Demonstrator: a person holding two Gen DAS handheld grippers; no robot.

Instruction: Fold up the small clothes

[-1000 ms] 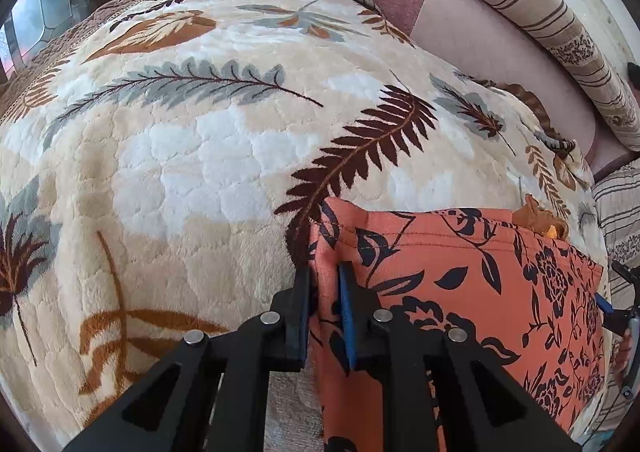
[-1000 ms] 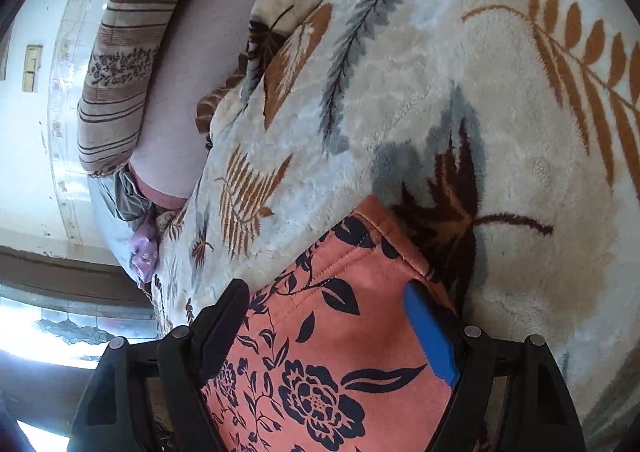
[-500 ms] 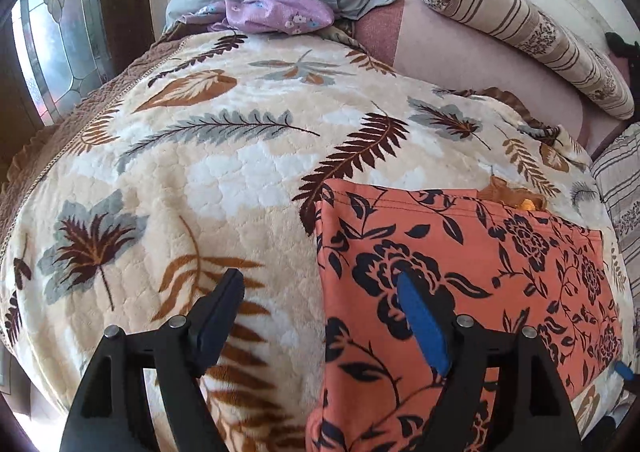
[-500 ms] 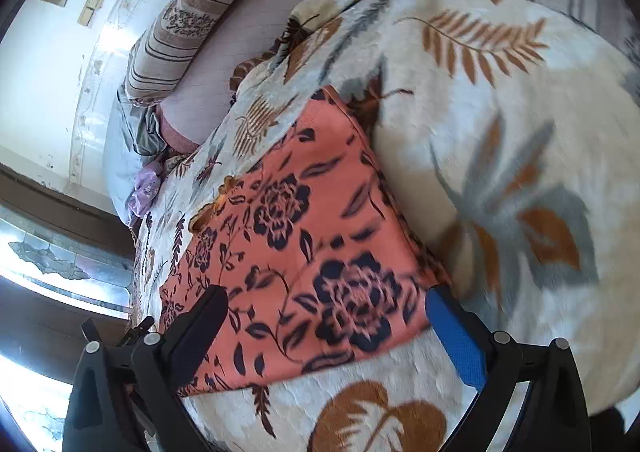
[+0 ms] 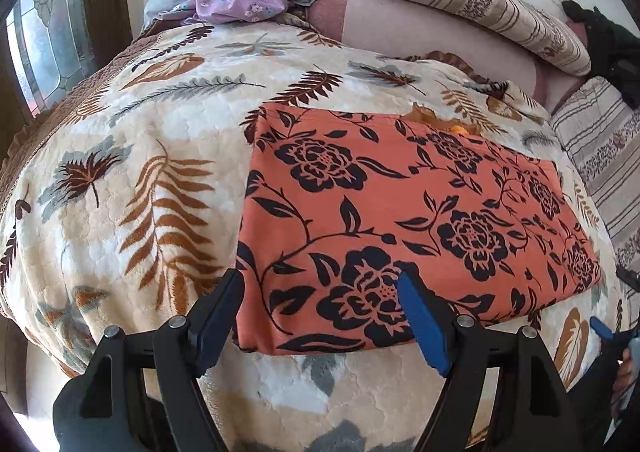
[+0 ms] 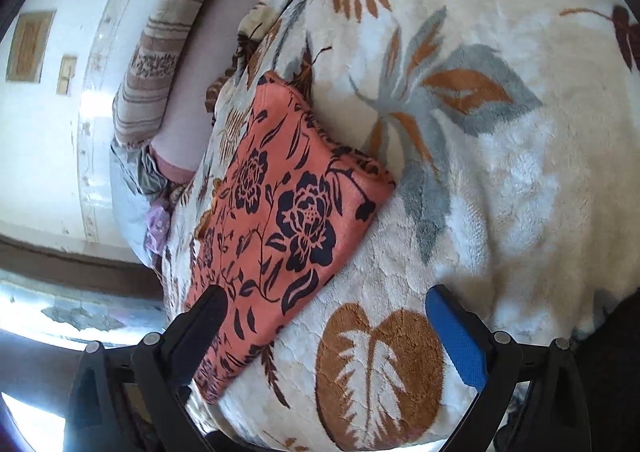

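Orange floral folded cloth [image 5: 400, 212] lies flat on the leaf-patterned fleece blanket [image 5: 140, 180], just ahead of each wide-open, empty hand-held gripper: left hand-held gripper [image 5: 320, 292], right hand-held gripper [image 6: 324, 304].

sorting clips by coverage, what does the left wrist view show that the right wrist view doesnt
Only the left wrist view shows the stained-glass window, the whole orange floral garment lying folded flat, and the open left gripper.

Only the right wrist view shows the framed wall panels and the open right gripper, its pads clear of the garment.

Both show the leaf-print blanket, the striped bolster, the grey bedding and the purple cloth.
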